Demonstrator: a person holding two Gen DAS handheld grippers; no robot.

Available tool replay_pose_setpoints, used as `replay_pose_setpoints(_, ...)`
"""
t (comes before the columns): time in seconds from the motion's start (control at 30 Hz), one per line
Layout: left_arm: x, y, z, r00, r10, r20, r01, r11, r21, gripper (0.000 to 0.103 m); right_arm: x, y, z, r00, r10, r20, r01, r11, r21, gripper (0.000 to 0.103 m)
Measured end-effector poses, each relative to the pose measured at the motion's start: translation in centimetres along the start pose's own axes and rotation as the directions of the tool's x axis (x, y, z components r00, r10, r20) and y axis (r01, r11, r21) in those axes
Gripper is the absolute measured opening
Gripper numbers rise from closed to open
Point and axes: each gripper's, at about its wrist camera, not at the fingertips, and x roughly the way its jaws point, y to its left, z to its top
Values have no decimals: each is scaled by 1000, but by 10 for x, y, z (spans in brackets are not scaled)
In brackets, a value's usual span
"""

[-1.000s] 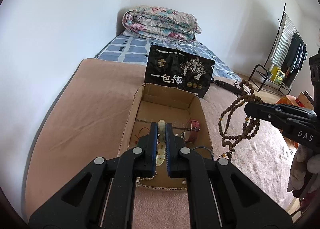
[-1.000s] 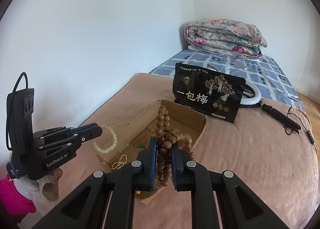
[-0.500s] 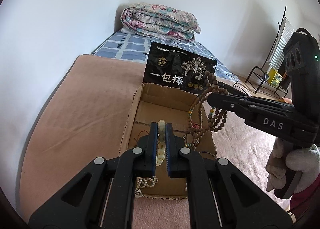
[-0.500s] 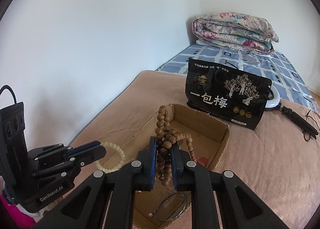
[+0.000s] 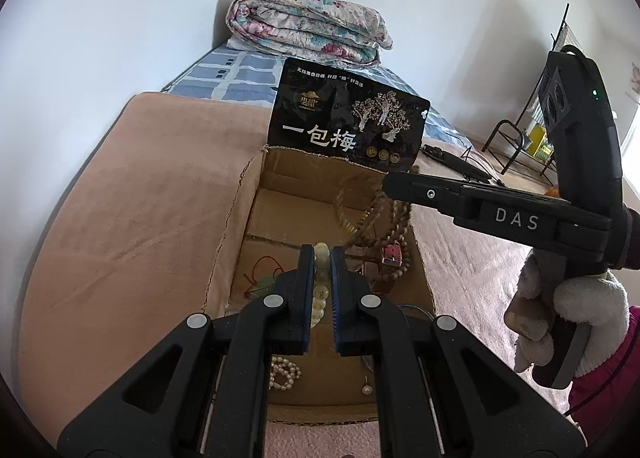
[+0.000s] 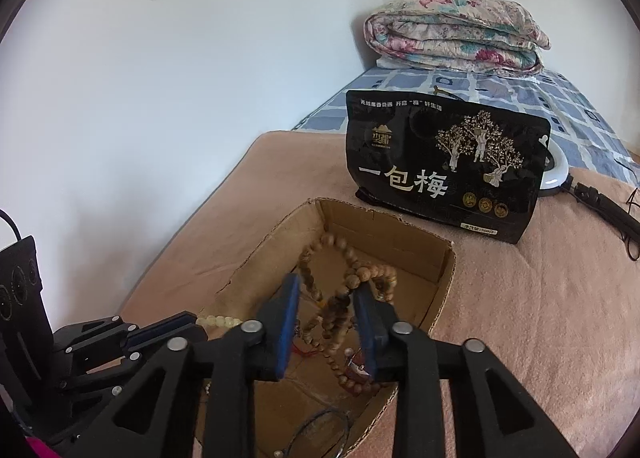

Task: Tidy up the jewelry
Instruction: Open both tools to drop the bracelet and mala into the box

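Left wrist view: the left gripper (image 5: 322,254) stays clamped on a pale bead bracelet (image 5: 320,290) at centre frame, directly above the cardboard box (image 5: 236,217); its long axis runs along the fingers. At right, the right gripper (image 5: 390,183) has swung in over the box.

Right wrist view: the right gripper (image 6: 326,298) has just been opening, jaws now parted, and the wooden bead string (image 6: 340,290) slips between them into the box (image 6: 444,286) below, at lower centre.
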Motion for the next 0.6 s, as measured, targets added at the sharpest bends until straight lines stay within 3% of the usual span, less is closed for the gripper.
replay_pose_setpoints(0.07,0,-2,-2,1000,6,-5,-6,1000,11,8,-3,-3,-2,1000,-4,10,4,1000,13,42)
replay_pose_setpoints(0.13,-3,-4,-3,1000,11,0,-11,1000,14,15,-7,-5,-3,1000,-7,20,7,1000,28,53)
replay_pose_setpoints(0.6,-36,-22,-4,999,35,35,-36,999,18,16,-47,-8,-13,998,-27,60,24,999,41,53)
